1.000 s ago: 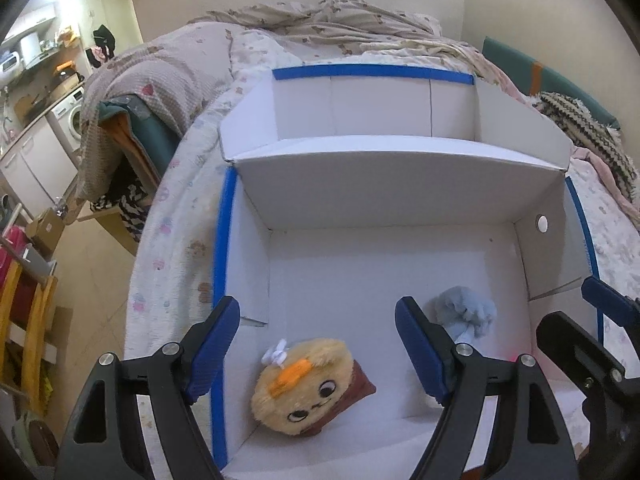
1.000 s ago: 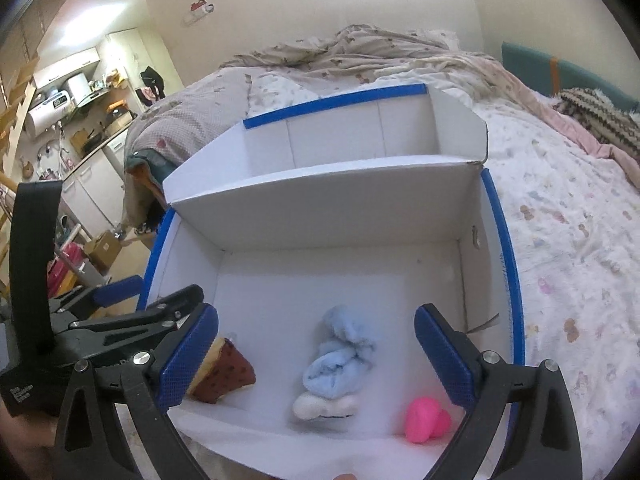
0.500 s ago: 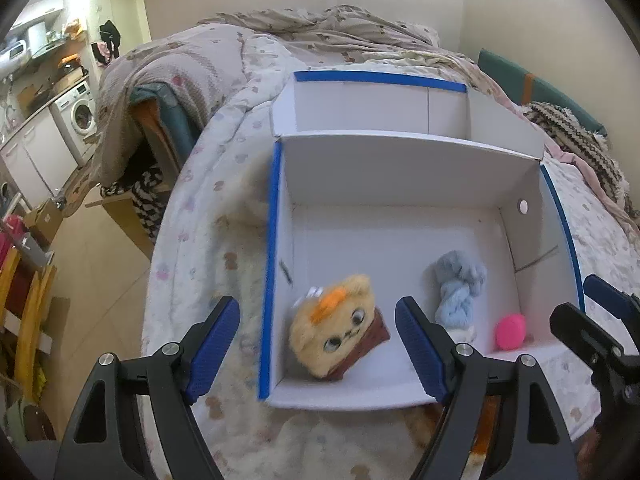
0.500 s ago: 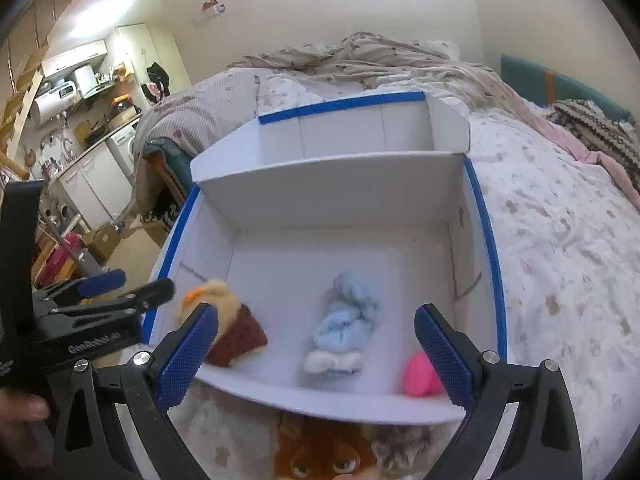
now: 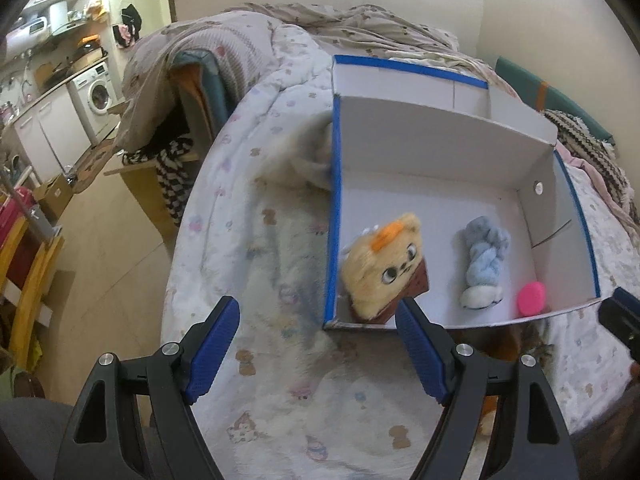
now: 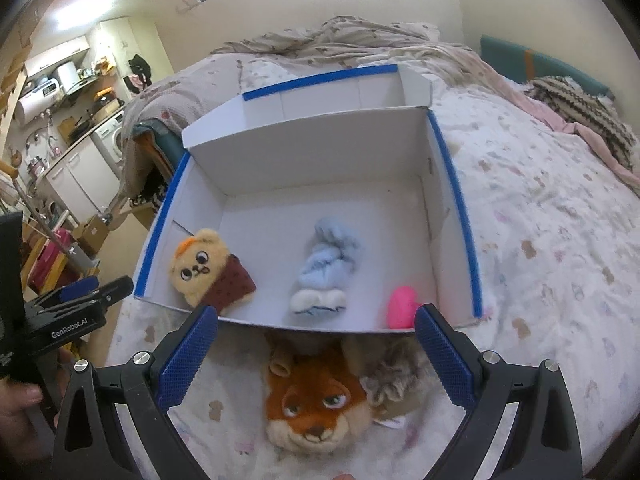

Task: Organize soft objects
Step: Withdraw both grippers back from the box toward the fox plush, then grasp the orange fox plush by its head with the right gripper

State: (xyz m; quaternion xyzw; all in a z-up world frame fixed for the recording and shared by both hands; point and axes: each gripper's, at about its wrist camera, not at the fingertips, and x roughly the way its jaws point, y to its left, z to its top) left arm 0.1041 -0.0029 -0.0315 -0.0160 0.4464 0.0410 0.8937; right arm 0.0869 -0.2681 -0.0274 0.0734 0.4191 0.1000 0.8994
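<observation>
A white cardboard box (image 6: 320,152) with blue edges lies on the bed. Inside it are a yellow plush with a brown body (image 6: 208,268), a pale blue soft toy (image 6: 324,268) and a pink soft toy (image 6: 402,306). They also show in the left wrist view: the plush (image 5: 384,270), the blue toy (image 5: 484,258), the pink toy (image 5: 530,298). An orange fox plush (image 6: 316,404) lies on the quilt in front of the box, with a grey-brown fluffy toy (image 6: 394,376) beside it. My right gripper (image 6: 316,360) is open above the fox. My left gripper (image 5: 320,356) is open over the quilt, left of the box.
The bed's patterned quilt (image 6: 540,240) surrounds the box. A crumpled blanket (image 6: 340,40) lies at the far end and a knitted throw (image 6: 580,112) at the right. Left of the bed are a drop to the floor (image 5: 100,240), a chair with clothes (image 5: 180,128) and a washing machine (image 5: 98,94).
Both grippers have drawn back and up from inside the box. The fox plush and the fluffy toy in front of the box have come into view. The left gripper has shifted left over the quilt.
</observation>
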